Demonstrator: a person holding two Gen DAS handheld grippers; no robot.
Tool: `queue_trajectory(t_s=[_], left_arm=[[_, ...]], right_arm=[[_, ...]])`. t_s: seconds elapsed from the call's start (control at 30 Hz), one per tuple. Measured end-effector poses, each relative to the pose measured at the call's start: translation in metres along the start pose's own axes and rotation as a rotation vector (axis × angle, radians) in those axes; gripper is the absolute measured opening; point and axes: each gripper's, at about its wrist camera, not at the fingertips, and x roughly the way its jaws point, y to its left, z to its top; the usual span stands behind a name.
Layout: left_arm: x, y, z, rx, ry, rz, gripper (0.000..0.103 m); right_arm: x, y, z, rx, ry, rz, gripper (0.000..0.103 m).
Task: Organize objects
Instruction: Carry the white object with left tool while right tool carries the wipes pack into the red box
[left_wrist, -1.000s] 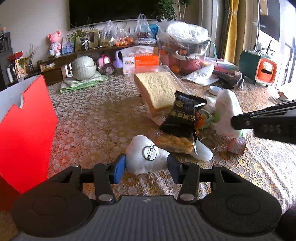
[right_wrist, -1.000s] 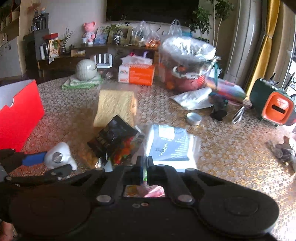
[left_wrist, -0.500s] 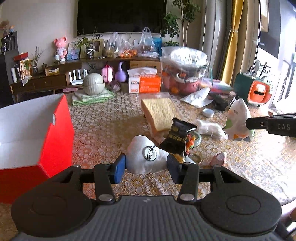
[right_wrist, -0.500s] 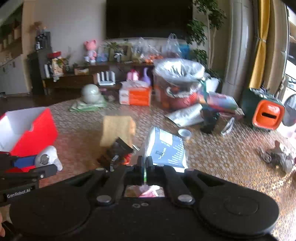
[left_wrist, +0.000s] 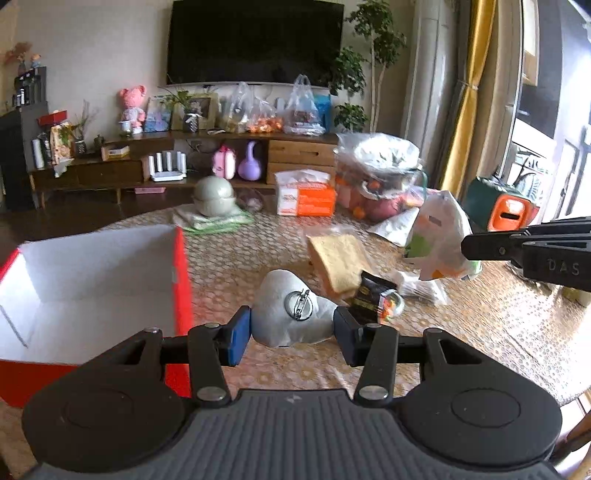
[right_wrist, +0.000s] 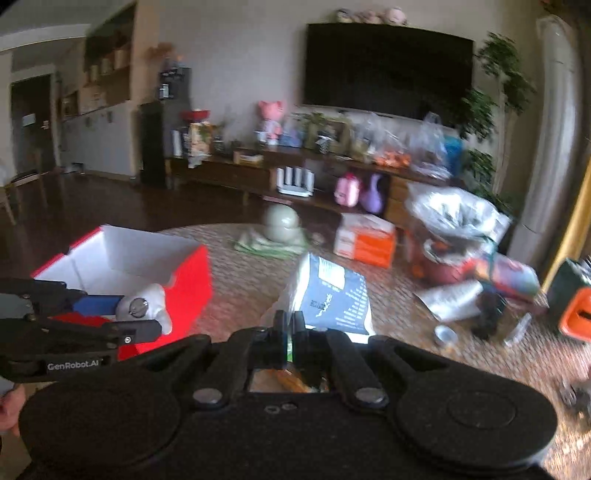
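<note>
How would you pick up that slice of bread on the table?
Judging by its pose, take the bread slice by its thin edges, coming from above: it lies tilted on the snack pile, one corner under the black packet, so a side approach looks blocked.

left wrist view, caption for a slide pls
Left gripper holds a white pin badge beside the open red box.

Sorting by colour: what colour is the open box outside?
Red outside, white inside box; clearest in the left wrist view.

Your box is red outside, white inside; the bench wears beige lace rings; your left tool has blue pads.
</note>
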Motion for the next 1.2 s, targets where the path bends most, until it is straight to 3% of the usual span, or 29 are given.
queue_trajectory(t_s=[0.77,1.0,1.2], left_arm=[[-0.028,0.147,0.011,-0.03,0.029,0.201,0.047],[-0.018,0.192,0.015,-0.04,0.061,0.257,0.047],[0.006,0.224,0.012,-0.065,0.107,0.261,0.047]], right_arm=[[0.073,0.144,0.057,-0.205,-0.017,0.26,0.001],[0.103,0.18,0.057,-0.261,0.008,0.323,0.001],[0.135,0.196,0.044,-0.293,0.068,0.355,0.001]])
